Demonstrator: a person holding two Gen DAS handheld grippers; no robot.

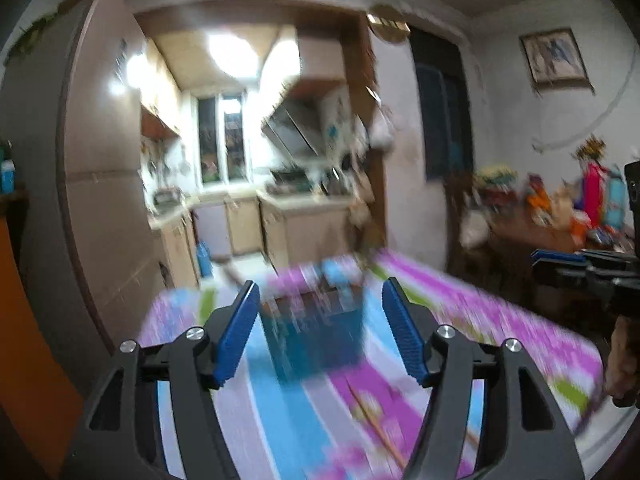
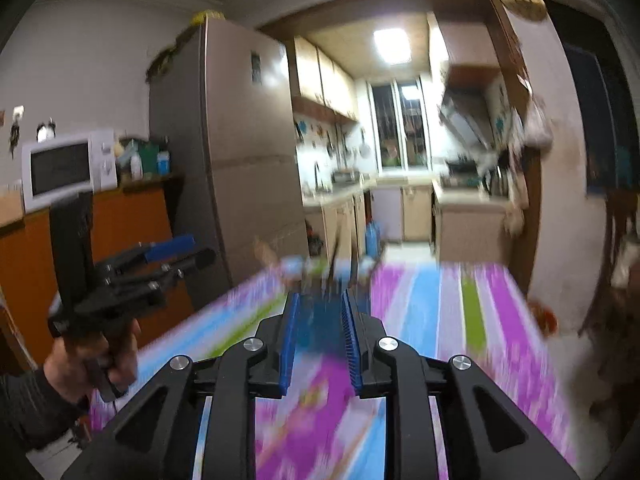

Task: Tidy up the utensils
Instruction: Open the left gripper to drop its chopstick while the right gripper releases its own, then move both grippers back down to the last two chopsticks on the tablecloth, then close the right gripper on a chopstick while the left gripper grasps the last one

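The blue basket (image 1: 316,332) on the striped tablecloth (image 1: 500,320) is so blurred that I cannot tell what stands inside it. At the far right, the things on the side table (image 1: 560,208) are only coloured smears. The right gripper (image 1: 560,262) is cut off by the right edge of the left wrist view.

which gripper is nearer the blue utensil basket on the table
Hard to call through the blur. The blue basket sits ahead of the open left gripper and also ahead of the right gripper, whose narrowly parted fingers frame it.

A utensil holder (image 1: 316,332) stands on the table (image 1: 500,320); behind the table, a fridge (image 2: 240,160) stands left of the kitchen doorway.
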